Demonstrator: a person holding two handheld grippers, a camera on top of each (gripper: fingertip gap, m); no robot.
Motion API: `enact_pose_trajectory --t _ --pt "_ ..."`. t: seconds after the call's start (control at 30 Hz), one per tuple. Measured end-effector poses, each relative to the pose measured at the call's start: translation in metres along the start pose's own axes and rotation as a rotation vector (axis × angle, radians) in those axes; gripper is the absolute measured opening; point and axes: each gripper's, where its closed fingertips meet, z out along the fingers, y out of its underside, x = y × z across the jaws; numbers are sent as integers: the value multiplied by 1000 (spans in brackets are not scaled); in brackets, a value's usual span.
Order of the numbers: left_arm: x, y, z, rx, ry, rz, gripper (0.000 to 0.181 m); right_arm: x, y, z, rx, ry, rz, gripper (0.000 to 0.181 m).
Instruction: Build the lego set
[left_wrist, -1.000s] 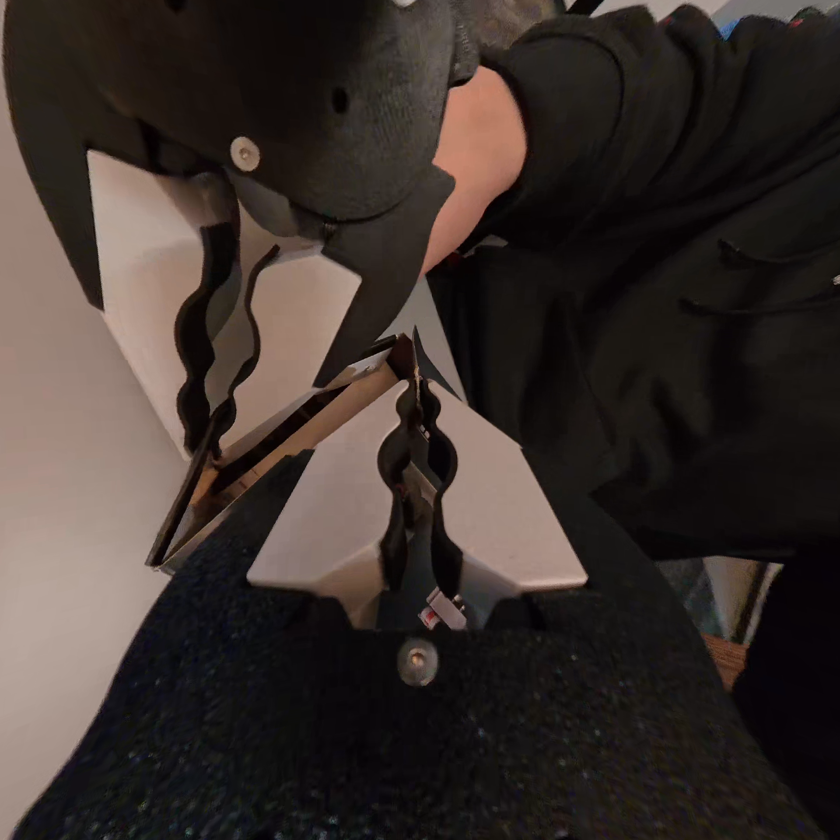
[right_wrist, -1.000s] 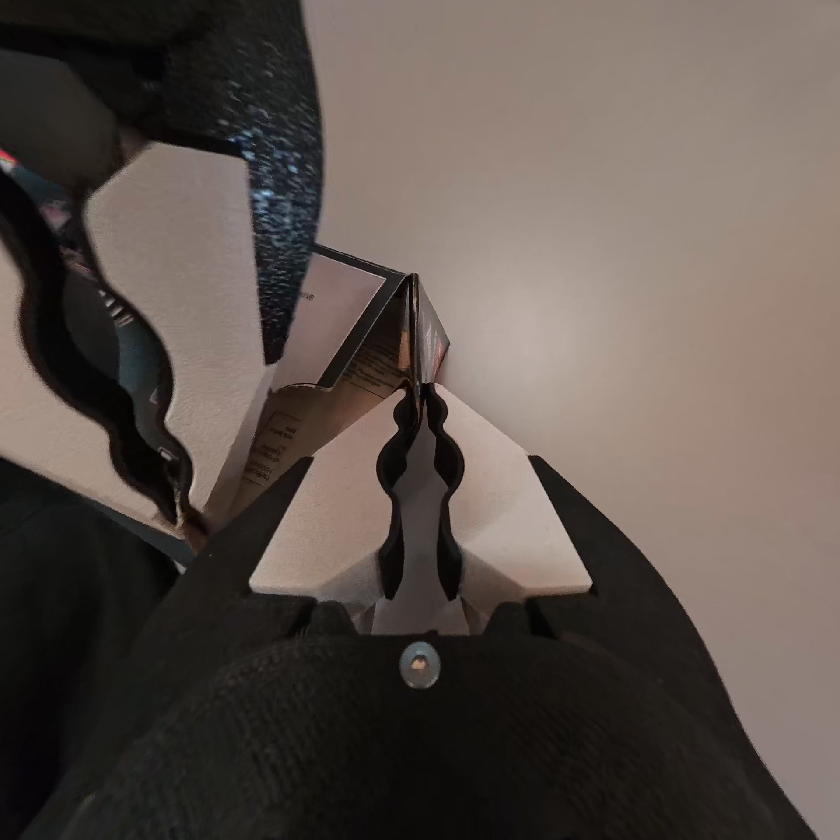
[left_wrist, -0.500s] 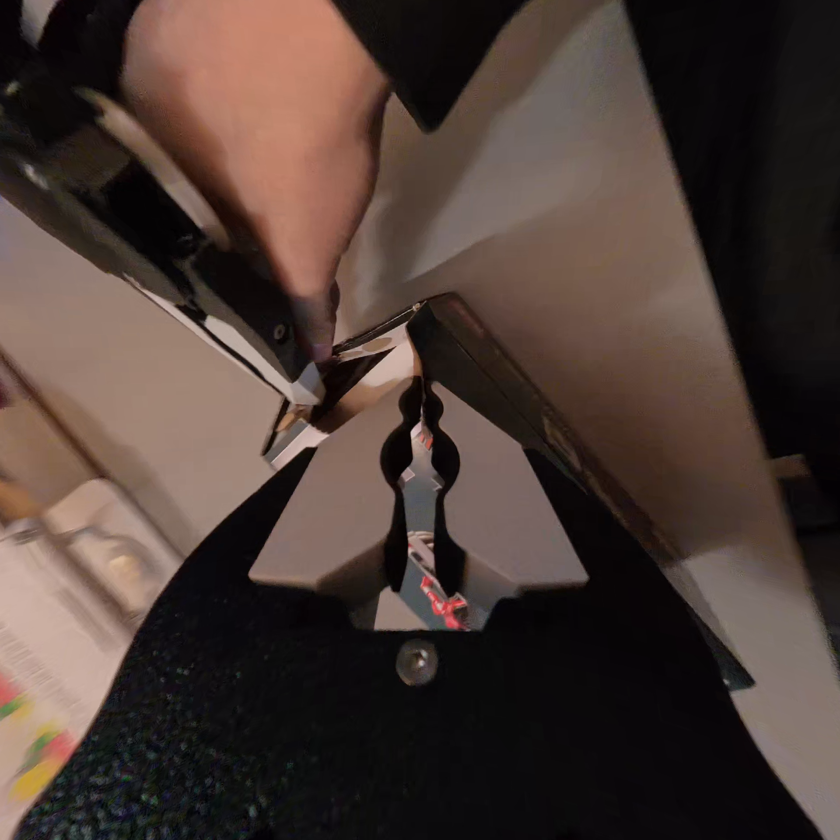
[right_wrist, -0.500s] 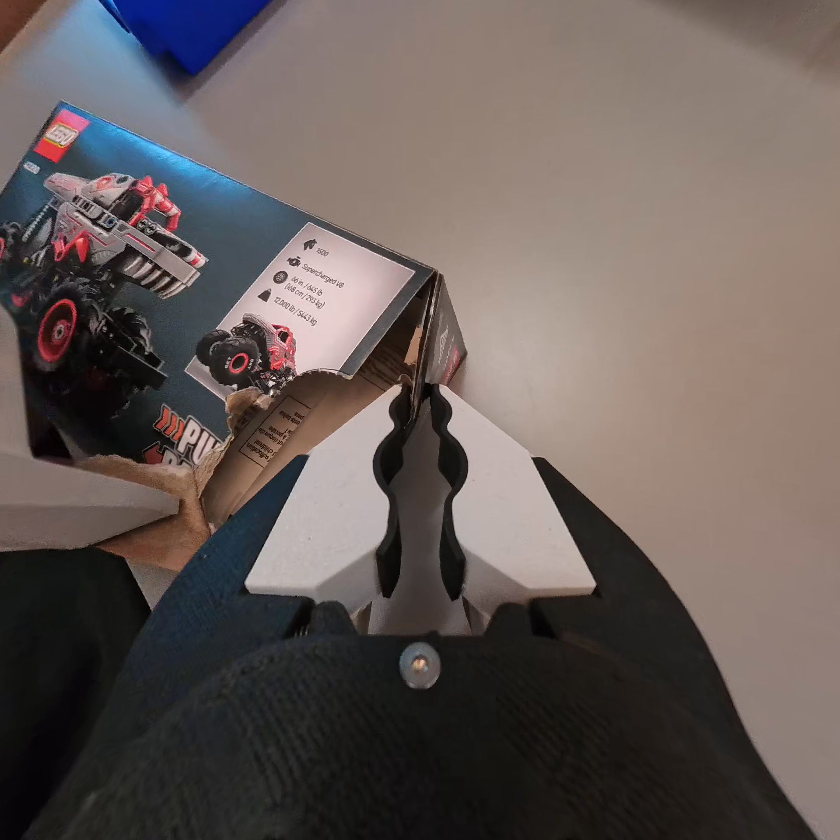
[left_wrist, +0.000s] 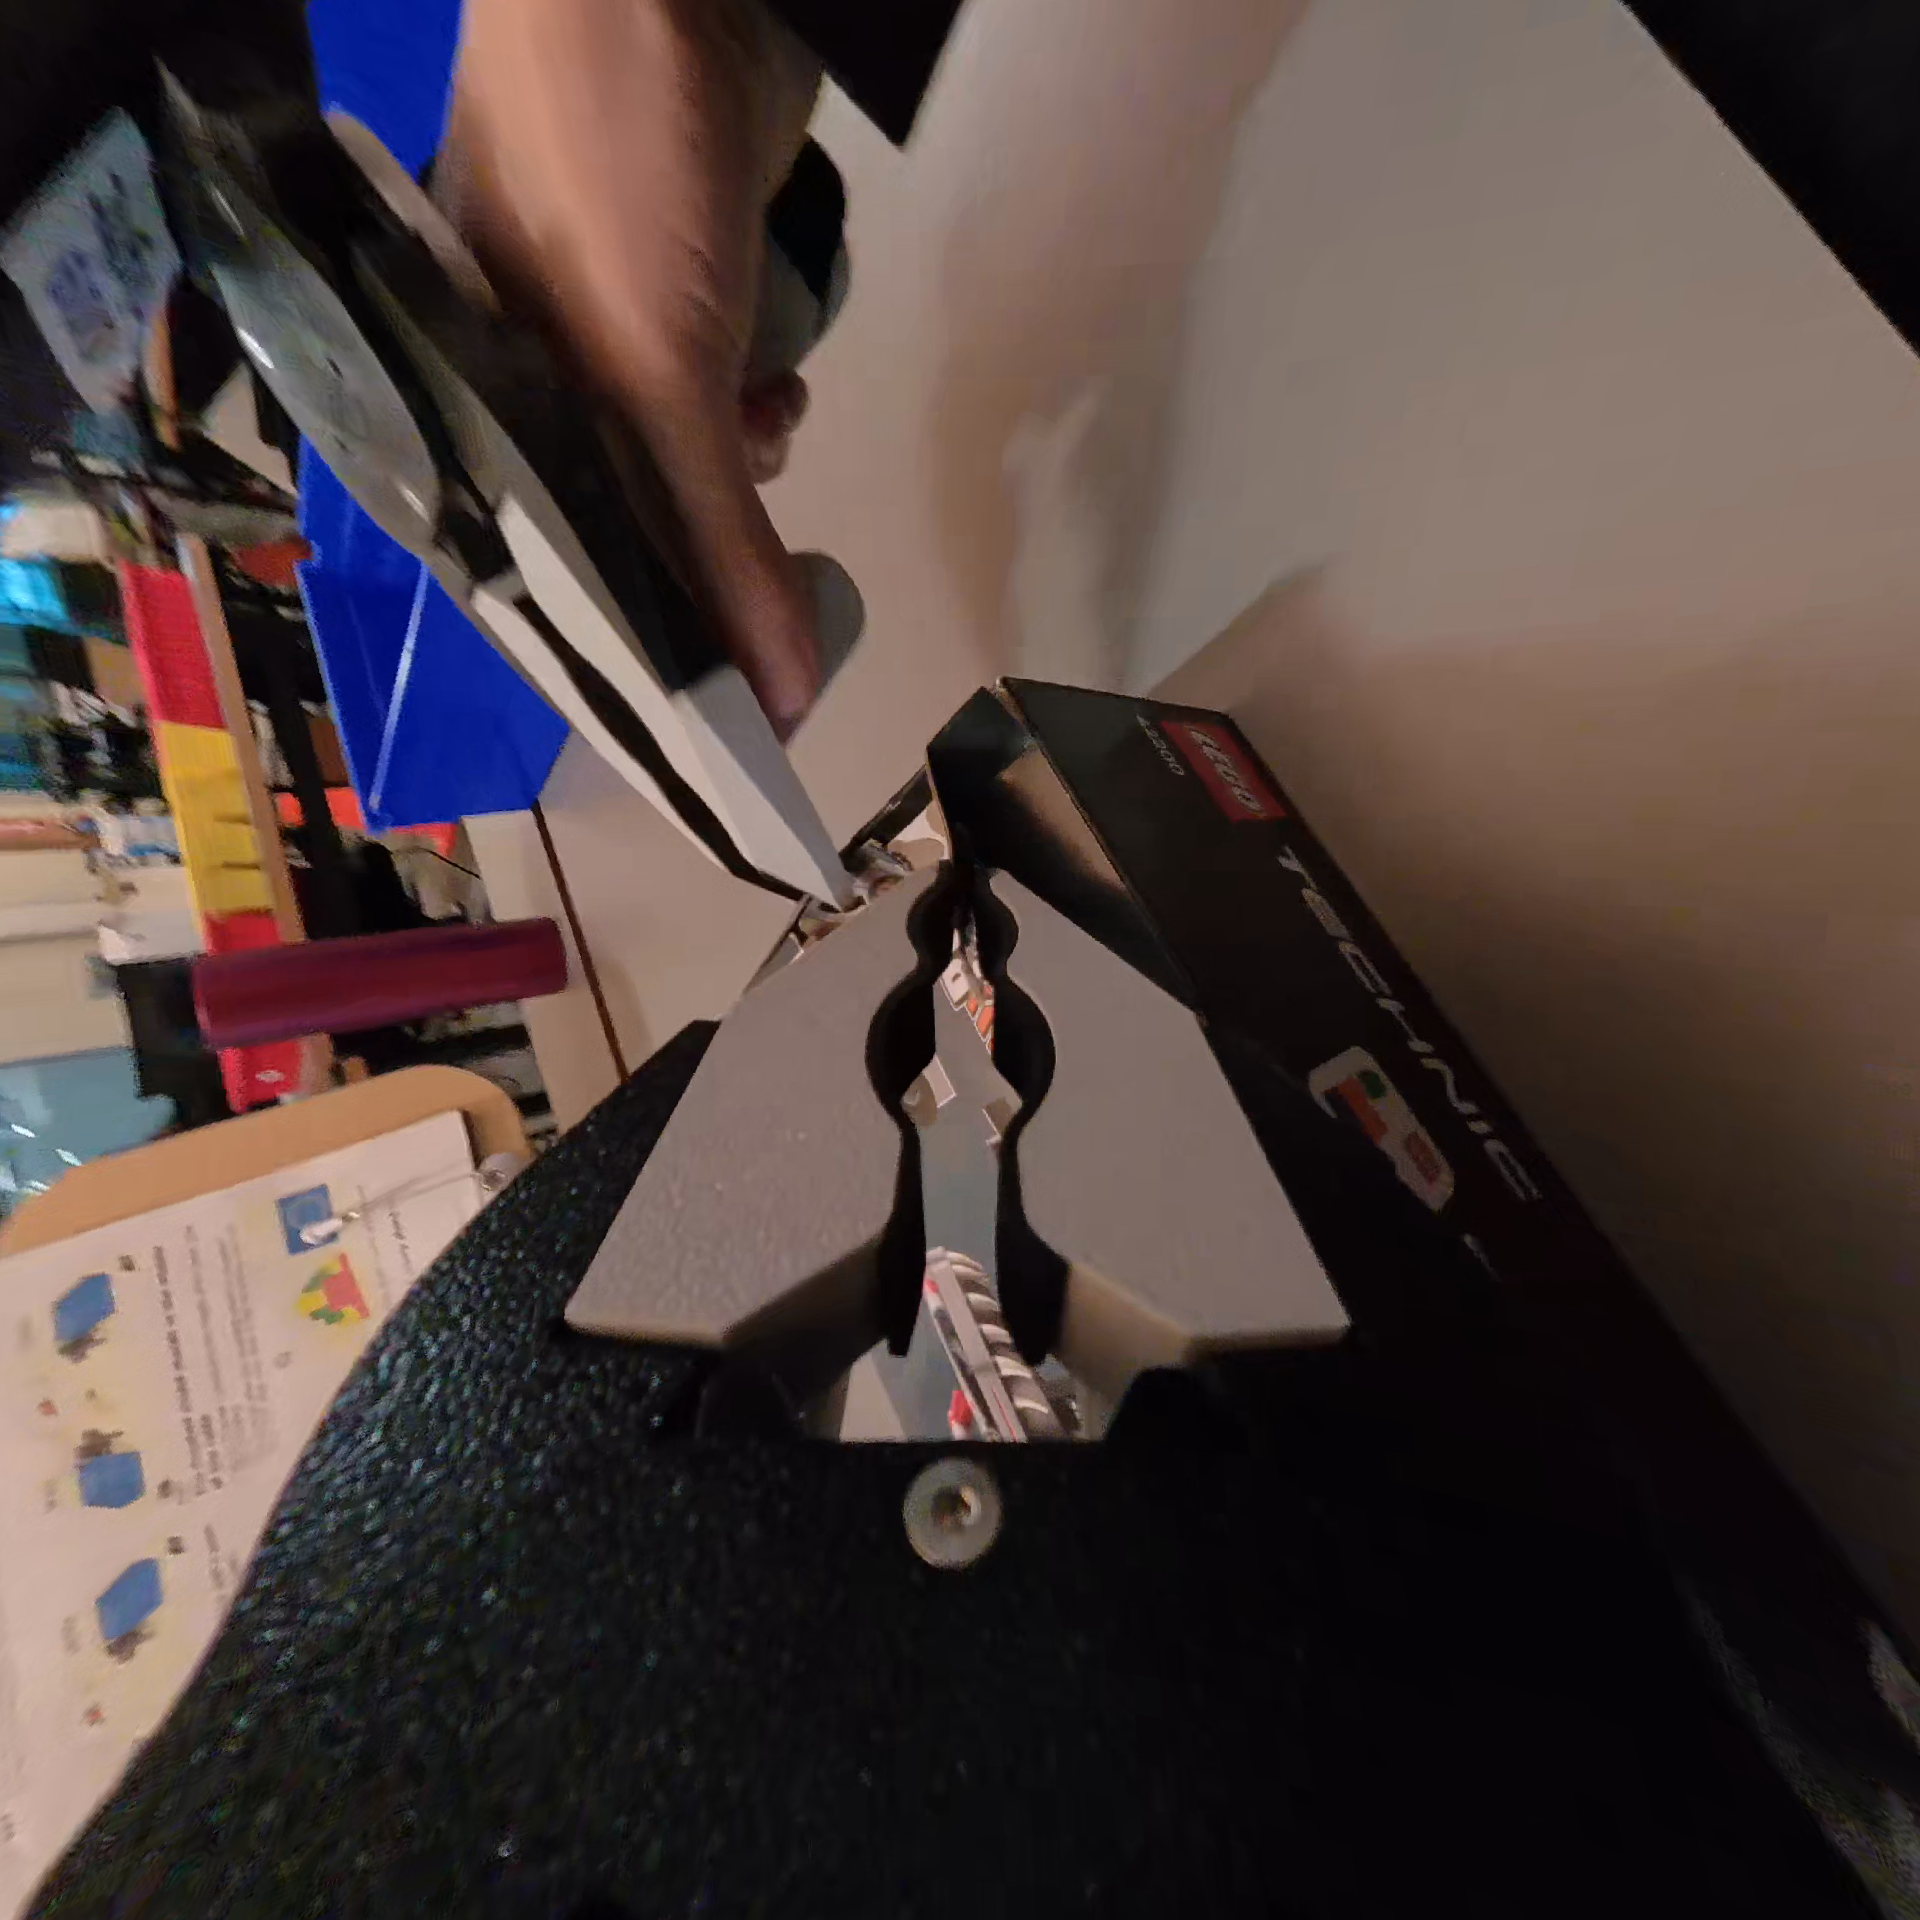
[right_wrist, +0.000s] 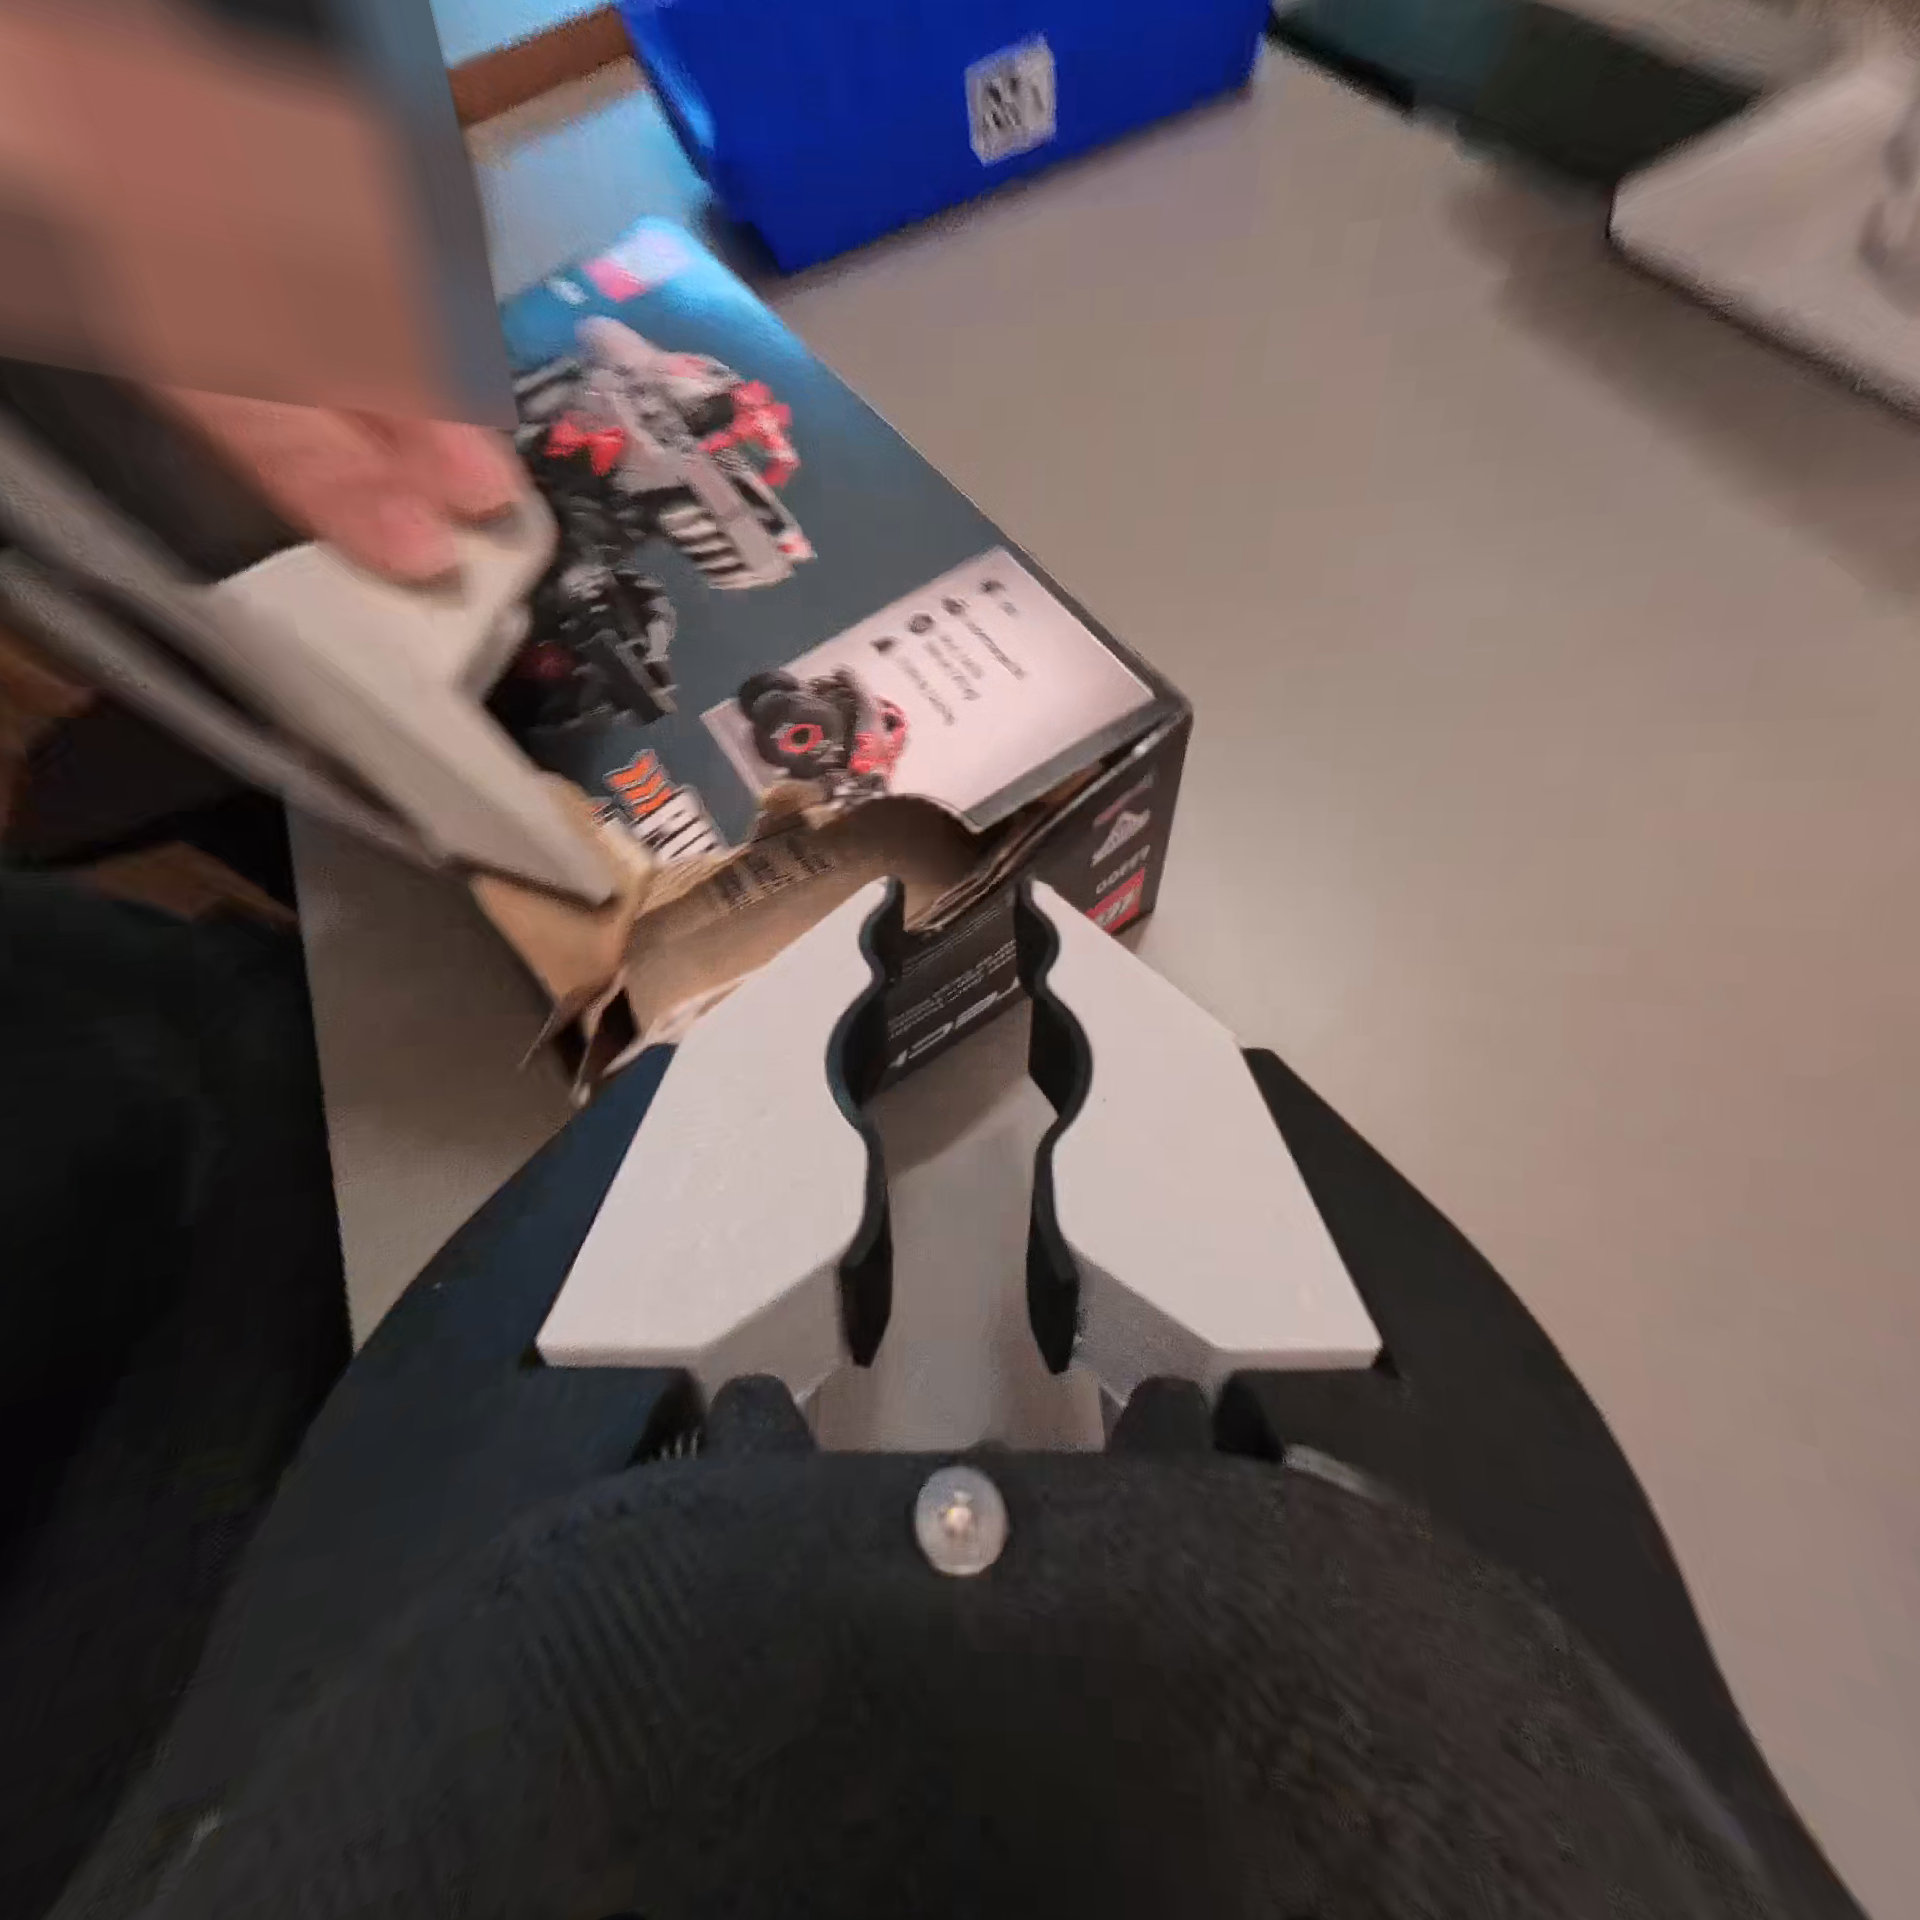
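Note:
The lego box (right_wrist: 883, 520), dark with a monster truck picture, lies on the grey table (right_wrist: 1455, 831) with its near end torn open to brown cardboard. My right gripper (right_wrist: 966, 904) is open and empty, just in front of the box's end face, not touching it. My left gripper (left_wrist: 961, 878) is shut on the box's top panel at the torn end; the box's dark side (left_wrist: 1351, 987) runs off to the right. In the right wrist view the left gripper (right_wrist: 592, 883), held by a hand, sits at the torn opening. The box's contents are hidden.
A blue bin (right_wrist: 935, 125) stands on the table behind the box. A white object (right_wrist: 1766, 239) lies at the far right. The table edge (right_wrist: 312, 935) runs close on the left. A printed sheet (left_wrist: 156, 1403) and a maroon cylinder (left_wrist: 374, 977) lie beyond. Spacing between my two grippers at the tips: around 7 cm.
My right gripper has let go of the box's end flap, opened and drawn back a little. The box has come down flat on the table. My left gripper keeps its hold.

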Motion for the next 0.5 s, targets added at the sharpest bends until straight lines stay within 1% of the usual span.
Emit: enact_pose_trajectory --t 0.03,0.1,0.17,0.23,0.3,0.37,0.4,0.43,0.5 --pt "1 1 0 17 -10 29 0 -4 -6 -11 39 -9 -97 23" --pt "3 2 -2 57 -10 66 0 -12 -8 -28 33 6 -335 31" --pt "5 3 -5 97 0 73 0 -19 -8 -37 7 44 -591 37" --pt "8 5 -7 138 -15 89 0 -27 -15 -38 22 71 -795 42" --pt "10 6 -10 164 -53 119 0 -37 -17 -35 19 31 -916 44" --pt "11 8 -13 166 -107 151 0 -44 -19 -29 -8 -32 -968 44" --pt "11 9 -14 163 -136 160 0 -47 -17 -26 -33 -74 -996 39" --pt "12 10 -15 160 -165 168 0 -48 -17 -22 -65 -99 -1029 38" --pt "13 11 -17 160 -222 182 0 -52 -9 -13 -165 -178 -1095 32"
